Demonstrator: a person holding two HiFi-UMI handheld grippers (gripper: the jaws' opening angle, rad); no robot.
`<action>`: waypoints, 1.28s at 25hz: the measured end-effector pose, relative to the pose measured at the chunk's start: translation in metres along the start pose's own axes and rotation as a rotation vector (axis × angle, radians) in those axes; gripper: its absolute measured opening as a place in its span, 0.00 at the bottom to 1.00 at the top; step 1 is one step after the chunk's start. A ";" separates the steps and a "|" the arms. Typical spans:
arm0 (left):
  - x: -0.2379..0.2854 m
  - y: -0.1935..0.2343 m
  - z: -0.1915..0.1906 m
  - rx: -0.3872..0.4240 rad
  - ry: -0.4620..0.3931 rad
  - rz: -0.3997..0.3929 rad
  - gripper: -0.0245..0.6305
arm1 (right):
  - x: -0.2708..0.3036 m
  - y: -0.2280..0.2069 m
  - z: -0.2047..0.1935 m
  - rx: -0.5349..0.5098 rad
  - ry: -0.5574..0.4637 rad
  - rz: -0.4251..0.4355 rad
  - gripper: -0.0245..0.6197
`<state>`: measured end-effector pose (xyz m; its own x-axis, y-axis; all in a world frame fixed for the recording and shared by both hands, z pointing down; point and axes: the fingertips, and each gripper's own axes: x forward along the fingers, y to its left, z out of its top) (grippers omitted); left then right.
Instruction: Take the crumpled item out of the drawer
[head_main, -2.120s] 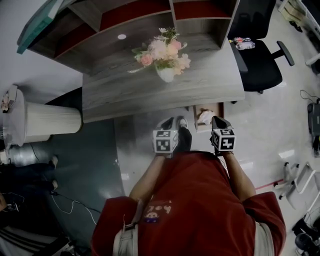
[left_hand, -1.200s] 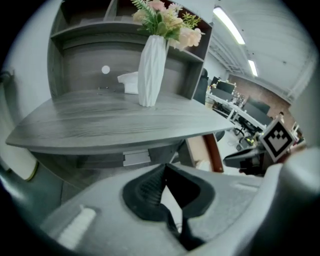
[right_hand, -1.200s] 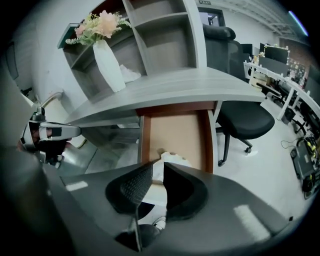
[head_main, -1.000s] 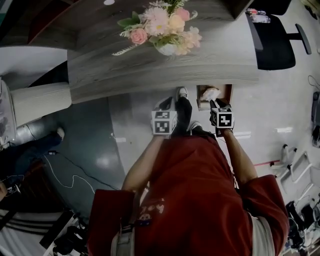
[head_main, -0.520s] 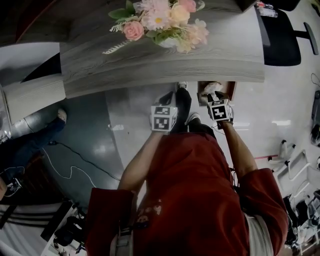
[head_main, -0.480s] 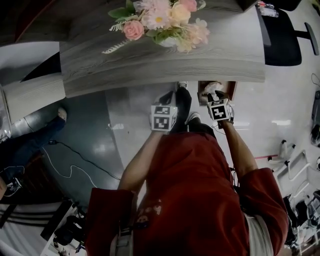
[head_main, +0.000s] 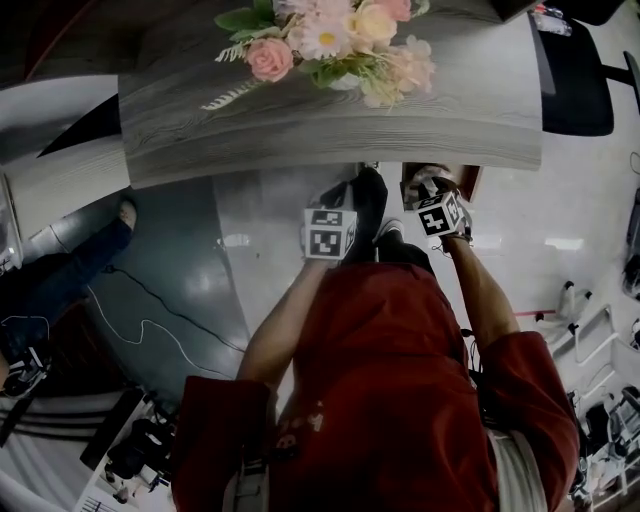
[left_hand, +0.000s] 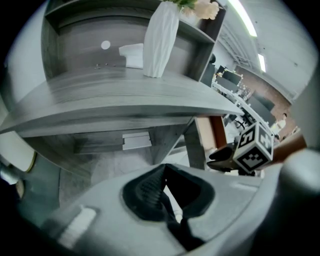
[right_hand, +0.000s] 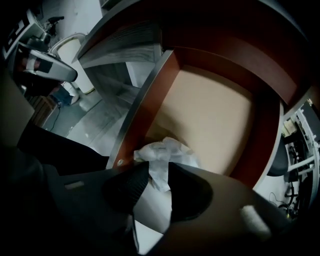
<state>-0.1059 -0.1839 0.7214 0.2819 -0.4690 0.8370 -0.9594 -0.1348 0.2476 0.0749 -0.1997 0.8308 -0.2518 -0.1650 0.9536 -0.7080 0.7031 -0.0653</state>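
Note:
A crumpled white paper (right_hand: 165, 155) lies at the near end of an open drawer (right_hand: 150, 95) with red-brown walls and a pale floor. My right gripper (right_hand: 157, 182) hangs just over it. Its jaws stand wide apart and a flap of the paper reaches up between the pads, which do not press on it. From the head view the right gripper (head_main: 432, 188) covers most of the paper (head_main: 424, 177) in the drawer (head_main: 470, 181) under the desk edge. My left gripper (head_main: 335, 196) hovers over the floor to the drawer's left, its pads (left_hand: 150, 190) close together with nothing held.
A grey wooden desk (head_main: 330, 110) overhangs the drawer, with a white vase of flowers (head_main: 330, 40) on it. A black office chair (head_main: 575, 80) stands at the right. A cable (head_main: 150, 330) and another person's leg (head_main: 60, 270) are at the left.
My right gripper has gone forward from the drawer's near edge to over the paper. The left gripper has hardly shifted. The head view has drifted toward the desk.

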 end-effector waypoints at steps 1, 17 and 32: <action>0.000 0.000 -0.002 -0.001 0.004 -0.001 0.03 | 0.002 0.000 -0.001 -0.005 0.011 -0.007 0.22; 0.000 -0.003 -0.003 0.007 0.001 -0.018 0.03 | 0.009 -0.005 -0.005 -0.079 0.059 -0.074 0.06; -0.008 -0.013 -0.011 0.037 0.003 -0.024 0.03 | -0.025 -0.003 0.000 0.009 0.001 -0.105 0.05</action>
<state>-0.0960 -0.1688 0.7165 0.3048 -0.4625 0.8326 -0.9519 -0.1779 0.2496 0.0835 -0.1975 0.8072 -0.1756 -0.2367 0.9556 -0.7367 0.6755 0.0319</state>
